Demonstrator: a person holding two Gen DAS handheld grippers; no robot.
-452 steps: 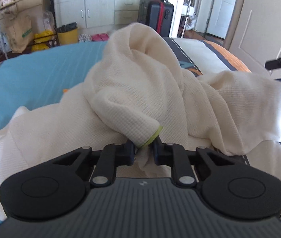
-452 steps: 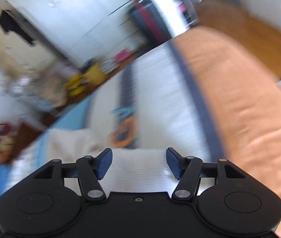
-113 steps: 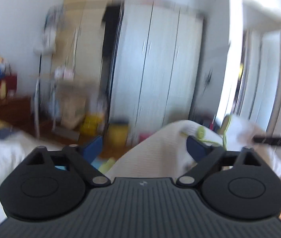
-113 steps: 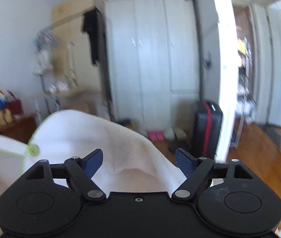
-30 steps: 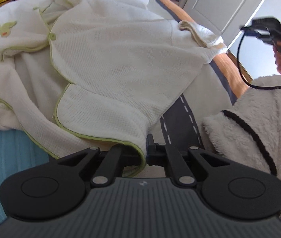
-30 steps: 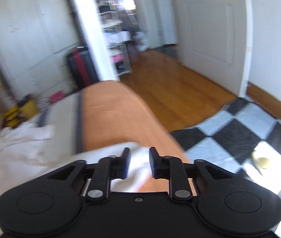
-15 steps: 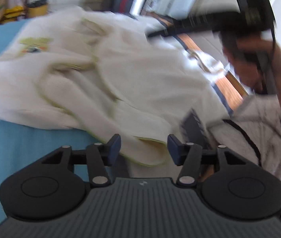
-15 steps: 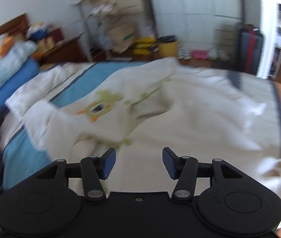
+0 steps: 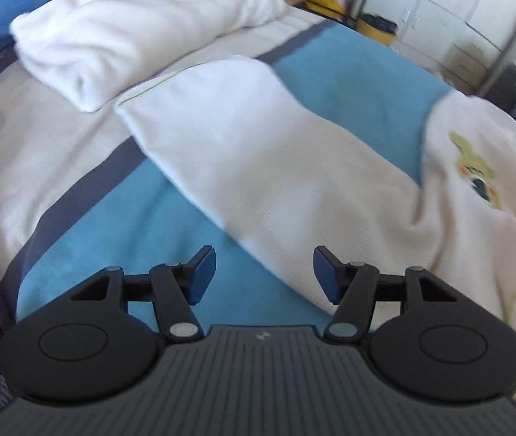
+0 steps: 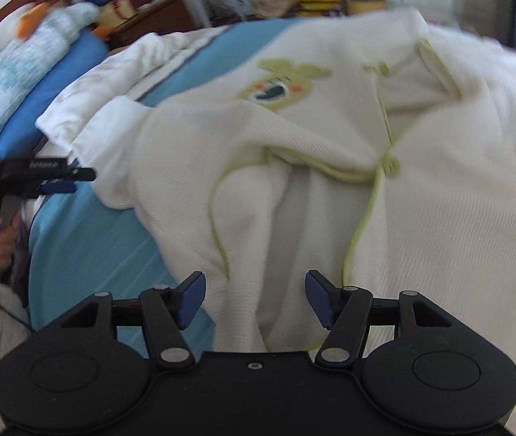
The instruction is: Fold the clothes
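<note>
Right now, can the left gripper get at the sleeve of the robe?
Probably yes. The left gripper is open and empty, and the sleeve lies flat on the blue bedspread just ahead of its fingers, with nothing on top of it or between them.

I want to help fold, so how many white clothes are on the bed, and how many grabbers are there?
Cream robe with green trim: 1
Folded white cloth: 1
Grippers, both open: 2, left gripper and right gripper
Total: 4
</note>
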